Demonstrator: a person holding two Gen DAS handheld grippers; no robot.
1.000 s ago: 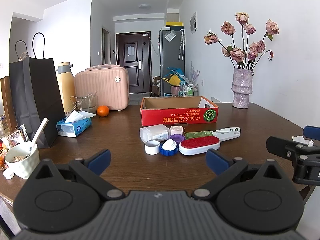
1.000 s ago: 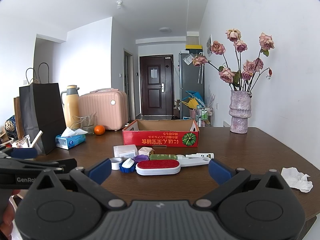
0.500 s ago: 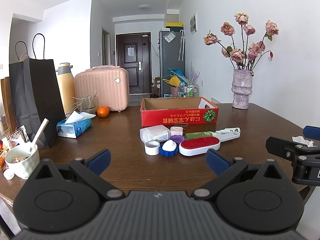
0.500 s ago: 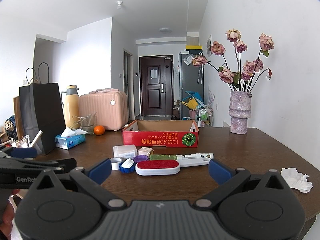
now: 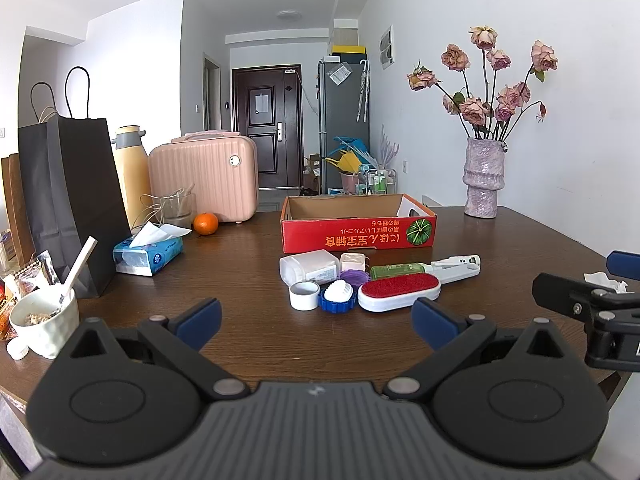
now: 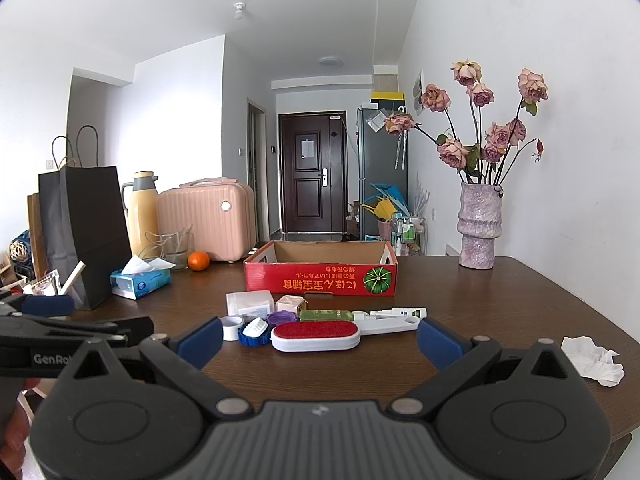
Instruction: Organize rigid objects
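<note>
A cluster of small rigid items lies mid-table before an open red cardboard box (image 5: 358, 234) (image 6: 320, 280). It holds a red-and-white lint brush (image 5: 399, 291) (image 6: 316, 335), a white tape roll (image 5: 304, 295), a blue cap with a white piece (image 5: 337, 297), a purple lid (image 5: 354, 279), a white plastic container (image 5: 309, 267), a green tube (image 5: 400, 270) and a white long-handled tool (image 5: 456, 267). My left gripper (image 5: 316, 322) hovers open near the table's front edge, short of the cluster. My right gripper (image 6: 320, 340) is open too, just before the brush. Both hold nothing.
On the left stand a black paper bag (image 5: 74, 200), a tissue pack (image 5: 148, 252), an orange (image 5: 206, 223), a pink case (image 5: 204, 178), a yellow thermos (image 5: 130, 172) and a white bowl (image 5: 44, 322). A flower vase (image 5: 482, 176) stands far right. A crumpled tissue (image 6: 594, 360) lies near right.
</note>
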